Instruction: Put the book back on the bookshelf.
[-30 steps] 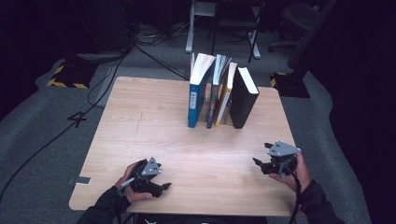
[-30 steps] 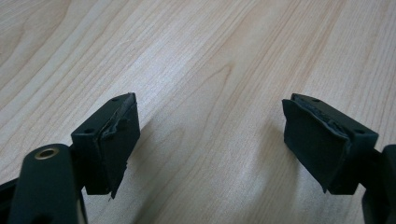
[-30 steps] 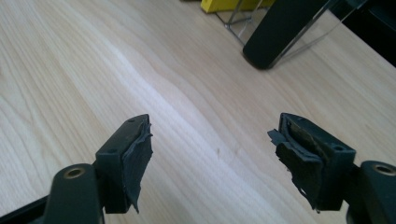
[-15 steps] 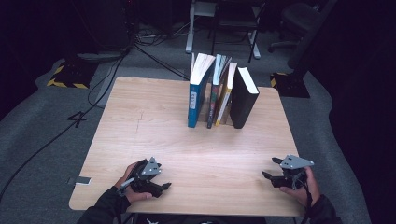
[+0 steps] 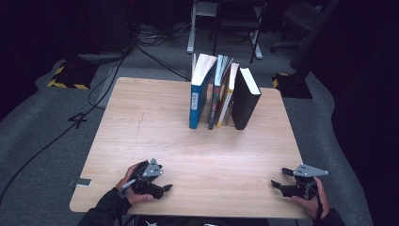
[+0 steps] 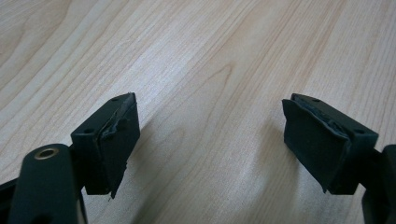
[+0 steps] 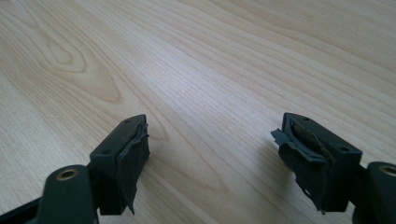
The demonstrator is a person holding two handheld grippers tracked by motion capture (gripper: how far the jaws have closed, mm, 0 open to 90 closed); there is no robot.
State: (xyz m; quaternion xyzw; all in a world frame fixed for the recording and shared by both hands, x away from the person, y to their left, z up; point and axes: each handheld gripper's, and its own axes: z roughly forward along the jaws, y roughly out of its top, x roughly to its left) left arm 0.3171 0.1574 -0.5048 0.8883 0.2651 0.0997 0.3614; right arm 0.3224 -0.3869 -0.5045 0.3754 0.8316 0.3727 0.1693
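Here the books (image 5: pixel 221 92) stand well beyond both grippers' spread jaws.

High view: above the near edge, facing forward and down on the whole table (image 5: pixel 141 122). Gripper views: close, low over the same tabletop.

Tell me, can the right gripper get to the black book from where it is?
Probably yes. The right gripper is open near the table's front edge, and only bare wood lies between it and the black book, which stands at the right end of the row.
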